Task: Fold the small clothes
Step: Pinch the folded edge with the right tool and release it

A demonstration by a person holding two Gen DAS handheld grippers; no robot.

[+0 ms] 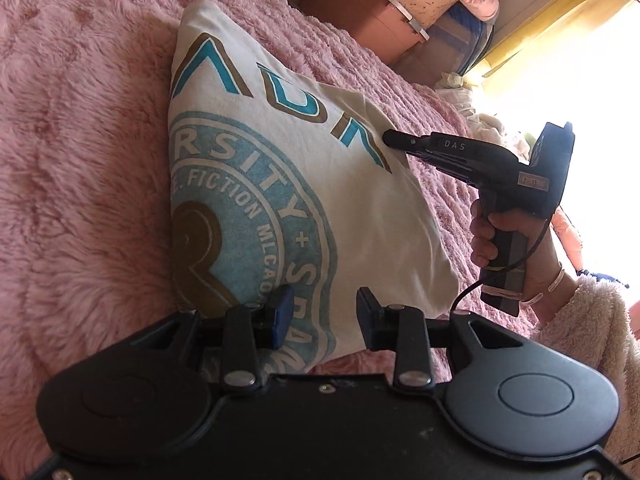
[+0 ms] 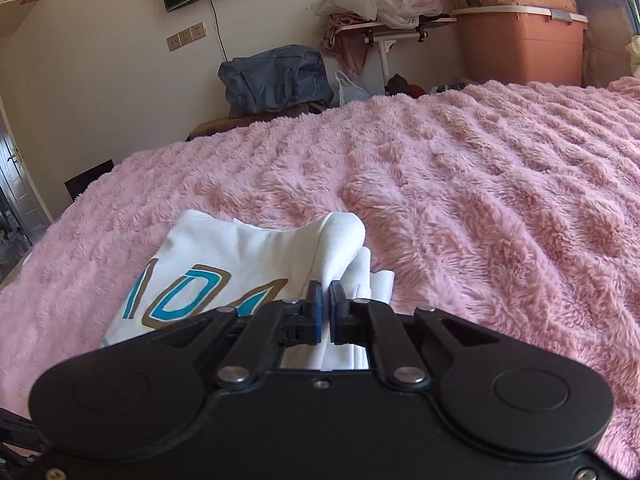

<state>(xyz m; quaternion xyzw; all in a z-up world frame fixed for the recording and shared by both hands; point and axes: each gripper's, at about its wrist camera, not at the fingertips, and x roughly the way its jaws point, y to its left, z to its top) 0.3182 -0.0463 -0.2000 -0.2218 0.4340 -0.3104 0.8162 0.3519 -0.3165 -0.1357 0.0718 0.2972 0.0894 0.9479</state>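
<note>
A white T-shirt (image 1: 340, 184) with blue and gold print lies partly folded on the pink fluffy blanket (image 1: 80, 160). My left gripper (image 1: 324, 312) is open, hovering just over the shirt's near edge, with nothing between its fingers. My right gripper (image 1: 390, 136) shows in the left wrist view, its tips at the shirt's right edge. In the right wrist view the right gripper (image 2: 326, 298) is shut on a bunched fold of the white T-shirt (image 2: 248, 252), with cloth pinched between the pads.
The pink blanket (image 2: 480, 200) covers the whole bed. Beyond the bed stand an orange storage bin (image 2: 520, 48), a blue bag (image 2: 276, 76) and a small table with piled clothes (image 2: 380, 4). A bright window (image 1: 580, 60) lies to the right.
</note>
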